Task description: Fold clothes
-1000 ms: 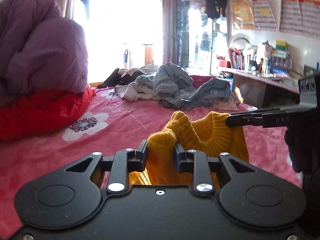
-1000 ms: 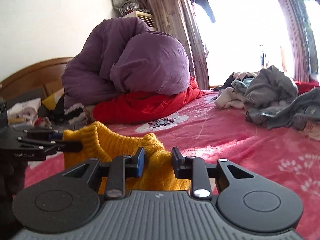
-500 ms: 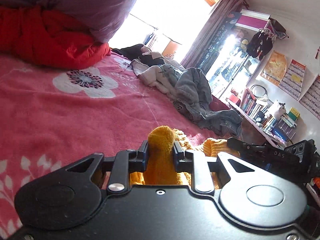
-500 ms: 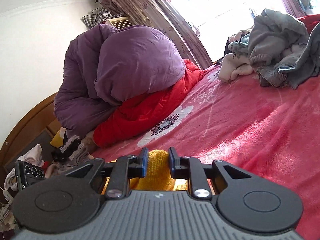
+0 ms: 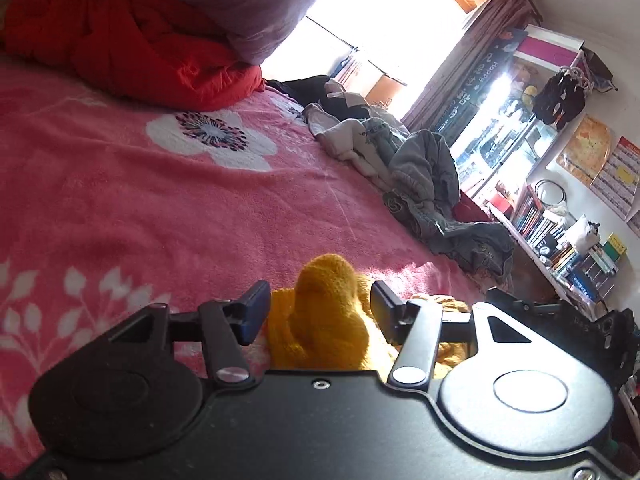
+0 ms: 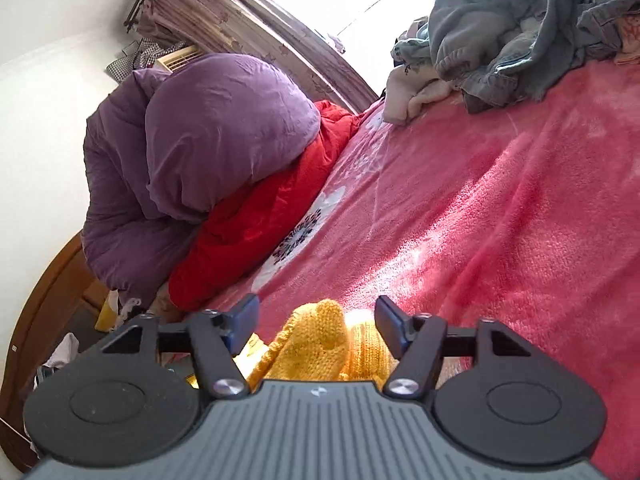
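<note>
A yellow knitted sweater [image 5: 328, 312] lies bunched on the pink flowered blanket [image 5: 120, 208], low at the near edge of both views. My left gripper [image 5: 320, 308] is opening; a fold of the sweater stands between its fingers, and the pads are clear of it on both sides. In the right wrist view the same sweater [image 6: 320, 340] sits between the fingers of my right gripper [image 6: 318, 318], whose jaws are also opening with gaps on each side. The right gripper [image 5: 560, 312] shows dark at the left wrist view's right edge.
A heap of grey and white clothes [image 5: 420, 184] lies further along the bed. A purple duvet [image 6: 208, 140] rests on a red quilt [image 6: 272, 208] at the headboard end. Shelves with books [image 5: 560, 236] stand beyond the bed's side.
Both grippers came down to the bed with the sweater and rolled. Both then let go of it: the jaws that pinched the knit now stand apart around it.
</note>
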A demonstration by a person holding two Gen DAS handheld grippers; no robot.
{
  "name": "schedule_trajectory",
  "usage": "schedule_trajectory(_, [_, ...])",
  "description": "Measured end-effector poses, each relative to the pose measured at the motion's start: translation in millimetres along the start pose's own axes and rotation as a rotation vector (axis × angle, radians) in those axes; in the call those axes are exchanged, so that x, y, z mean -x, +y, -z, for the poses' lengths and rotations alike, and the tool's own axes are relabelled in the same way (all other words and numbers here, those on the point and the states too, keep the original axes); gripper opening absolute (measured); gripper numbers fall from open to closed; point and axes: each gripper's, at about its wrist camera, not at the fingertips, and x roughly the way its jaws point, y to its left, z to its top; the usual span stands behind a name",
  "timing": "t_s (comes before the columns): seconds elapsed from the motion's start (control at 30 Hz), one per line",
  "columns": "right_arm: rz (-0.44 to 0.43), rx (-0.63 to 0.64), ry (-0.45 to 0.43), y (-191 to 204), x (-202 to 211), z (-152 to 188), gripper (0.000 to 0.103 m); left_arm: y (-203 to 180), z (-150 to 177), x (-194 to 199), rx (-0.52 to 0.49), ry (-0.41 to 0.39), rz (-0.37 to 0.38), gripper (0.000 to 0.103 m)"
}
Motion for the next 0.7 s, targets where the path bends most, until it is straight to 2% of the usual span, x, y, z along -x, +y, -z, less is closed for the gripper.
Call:
schedule_trajectory(0.13, [0.027,0.063,0.009,15.3,29.3,14.9,0.067,-12.3,13.6,22.0,0.029,0.028,0.004,0.056])
schedule_trajectory(0.23, [0.036,0.119,0.055,26.8,40.9,32.7,0.067,-19.9,24.3,25.1,0.049,0.063,0.01,0.056])
schedule_trajectory(0.3, [0.033,0.15,0.085,32.0,44.0,47.0,0.059,-25.6,31.0,23.6,0.048,0.084,0.015,0.055])
schedule_trajectory(0.33, [0.03,0.169,0.096,34.4,44.6,53.8,0.052,-28.3,33.5,21.9,0.036,0.087,0.005,0.037])
schedule_trajectory(0.37, [0.029,0.194,0.106,36.7,42.5,57.3,0.034,-30.5,35.1,19.3,0.022,0.085,-0.005,0.028])
schedule_trajectory(0.43, [0.028,0.24,0.097,41.8,40.9,61.5,0.028,-35.4,36.5,16.6,-0.009,0.068,-0.013,0.021])
schedule_trajectory(0.53, [-0.008,0.276,0.026,52.2,48.0,58.5,0.024,-38.2,30.1,23.0,-0.048,0.024,0.042,0.02])
schedule_trajectory(0.6, [0.009,0.308,0.009,52.9,48.4,59.8,0.024,-28.1,33.0,13.6,-0.028,0.065,0.009,0.02])
schedule_trajectory(0.67, [0.05,0.216,0.105,31.5,30.4,63.9,0.025,-17.9,38.1,-1.7,-0.004,0.131,-0.035,0.029])
schedule_trajectory(0.7, [0.054,0.159,0.134,21.0,24.7,65.5,0.033,-17.6,37.6,-3.1,-0.003,0.13,-0.032,0.034])
